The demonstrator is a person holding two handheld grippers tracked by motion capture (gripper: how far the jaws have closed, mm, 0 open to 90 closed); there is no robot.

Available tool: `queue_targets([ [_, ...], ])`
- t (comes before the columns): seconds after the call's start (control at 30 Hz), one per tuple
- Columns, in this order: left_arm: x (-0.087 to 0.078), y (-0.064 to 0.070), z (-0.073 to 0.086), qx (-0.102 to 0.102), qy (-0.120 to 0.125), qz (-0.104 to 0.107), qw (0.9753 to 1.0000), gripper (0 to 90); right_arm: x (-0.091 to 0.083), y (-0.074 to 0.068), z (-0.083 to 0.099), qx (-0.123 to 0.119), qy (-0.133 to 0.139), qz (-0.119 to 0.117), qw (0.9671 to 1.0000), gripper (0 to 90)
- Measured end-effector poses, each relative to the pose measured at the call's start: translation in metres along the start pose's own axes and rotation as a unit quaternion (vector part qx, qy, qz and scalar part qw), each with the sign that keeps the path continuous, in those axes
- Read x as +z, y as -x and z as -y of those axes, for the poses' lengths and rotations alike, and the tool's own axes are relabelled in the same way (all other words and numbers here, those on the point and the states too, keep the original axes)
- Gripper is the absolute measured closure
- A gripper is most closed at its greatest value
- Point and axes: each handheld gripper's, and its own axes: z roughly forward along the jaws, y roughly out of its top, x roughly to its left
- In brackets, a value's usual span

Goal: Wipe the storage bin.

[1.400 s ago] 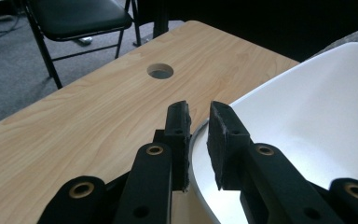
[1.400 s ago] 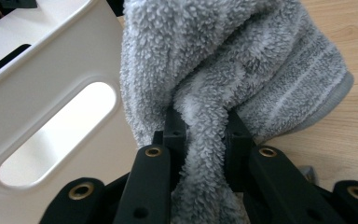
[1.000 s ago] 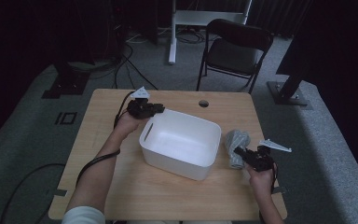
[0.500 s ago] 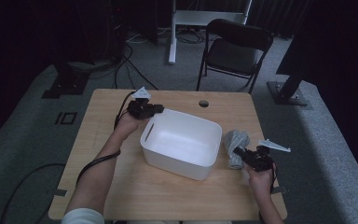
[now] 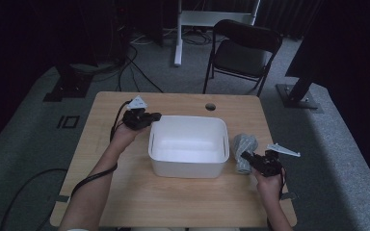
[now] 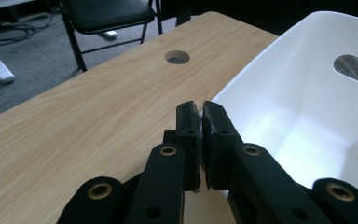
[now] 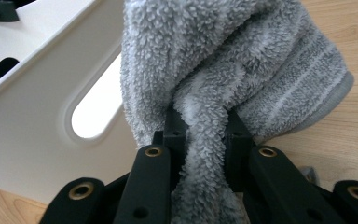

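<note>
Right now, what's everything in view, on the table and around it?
Bin: one, white, table centre, inside looks bare.
Towel: one, grey, on the table right of the bin.
Table: one, light wood, round hole near its far edge.
Folding chair: one, black, on the floor beyond the table.
Left gripper: black, fingers pinching the bin's left rim.
Right gripper: black, fingers clamped on the towel.

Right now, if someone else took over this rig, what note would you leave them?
Left gripper: jaws shut on the near rim of the white bin, steadying it.
Right gripper: jaws shut on a fold of the grey towel, which lies on the table beside the bin's right wall.
Done: bin held, towel gripped.
Left: probably lift the towel into the bin, which has nothing in it.
</note>
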Motion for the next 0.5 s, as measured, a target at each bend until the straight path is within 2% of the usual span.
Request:
queue_targets([
  [0.07, -0.003, -0.001, 0.003, -0.006, 0.003, 0.001, 1.0000, 85.9, 0.000, 0.000, 0.000, -0.001, 0.000, 0.000, 1.0000, 76.4],
  [0.17, -0.004, -0.001, 0.003, -0.002, 0.004, 0.001, 1.0000, 85.4, 0.001, -0.001, 0.000, -0.001, -0.001, -0.001, 1.0000, 76.4],
  [0.2, -0.003, -0.003, 0.002, 0.007, 0.007, 0.000, 0.9999, 85.4, 0.001, -0.001, 0.000, -0.002, 0.000, 0.000, 1.0000, 76.4],
  [0.27, -0.002, -0.004, 0.001, 0.008, 0.013, 0.000, 0.9999, 79.0, 0.001, -0.001, 0.000, -0.001, 0.000, -0.001, 1.0000, 76.4],
  [0.33, 0.000, -0.008, 0.000, 0.005, 0.014, 0.013, 0.9998, 77.2, 0.000, 0.000, 0.000, -0.001, 0.000, -0.001, 1.0000, 76.4],
  [0.37, 0.000, -0.008, 0.000, 0.005, 0.014, 0.013, 0.9998, 74.4, 0.000, 0.000, 0.000, -0.001, 0.000, -0.001, 1.0000, 76.4],
  [0.4, 0.003, -0.009, 0.000, 0.011, 0.009, 0.020, 0.9997, 74.4, 0.000, 0.000, 0.000, -0.001, 0.001, -0.001, 1.0000, 76.4],
  [0.43, 0.005, -0.009, 0.000, 0.009, 0.005, 0.031, 0.9995, 73.2, 0.000, 0.001, 0.000, 0.001, 0.001, 0.000, 1.0000, 76.4],
  [0.5, 0.010, -0.008, 0.001, 0.022, -0.007, 0.031, 0.9993, 73.1, -0.001, 0.002, 0.000, 0.002, 0.000, -0.001, 1.0000, 76.4],
])
